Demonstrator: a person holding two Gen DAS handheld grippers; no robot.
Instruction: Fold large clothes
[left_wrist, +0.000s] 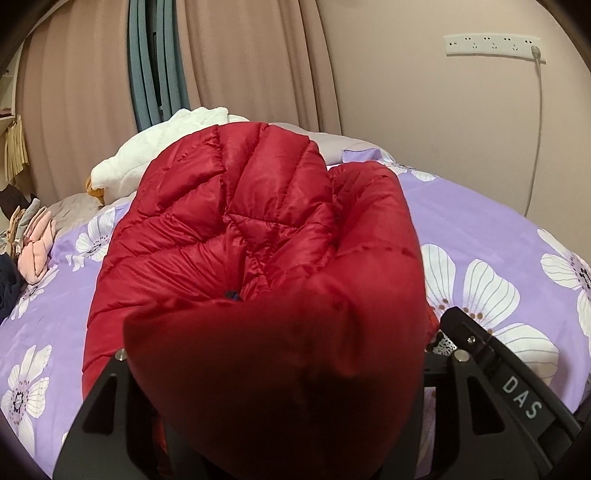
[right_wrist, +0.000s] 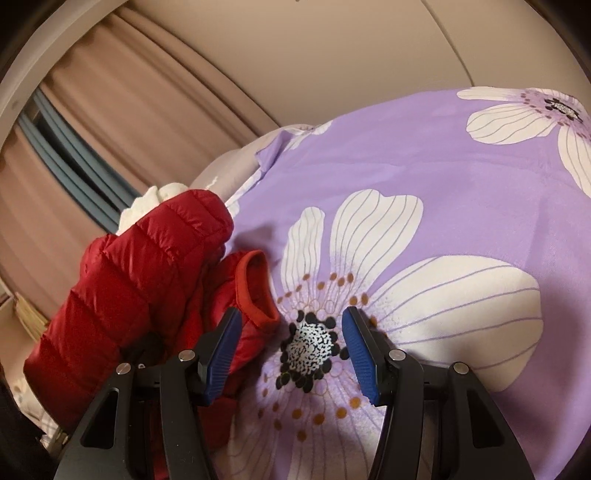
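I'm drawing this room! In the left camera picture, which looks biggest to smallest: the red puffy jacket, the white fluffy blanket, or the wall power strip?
1. red puffy jacket, though it looms partly because it is closest to the camera.
2. white fluffy blanket, partly hidden behind the jacket.
3. wall power strip, farthest away.

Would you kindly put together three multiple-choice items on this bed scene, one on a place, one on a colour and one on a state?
1. Where does the red quilted puffer jacket lie?
A. on the purple bedsheet with white flowers
B. on a wooden floor
C. on a chair

2. What colour are the pads of the right tongs?
A. yellow
B. blue
C. white

3. How do the right tongs stand?
A. shut on the jacket
B. shut on the sheet
C. open, holding nothing

Key: 1 A, the sheet shows all around the jacket; 2 B, the ribbed pads are blue; 3 C, a wide gap shows only the printed flower.
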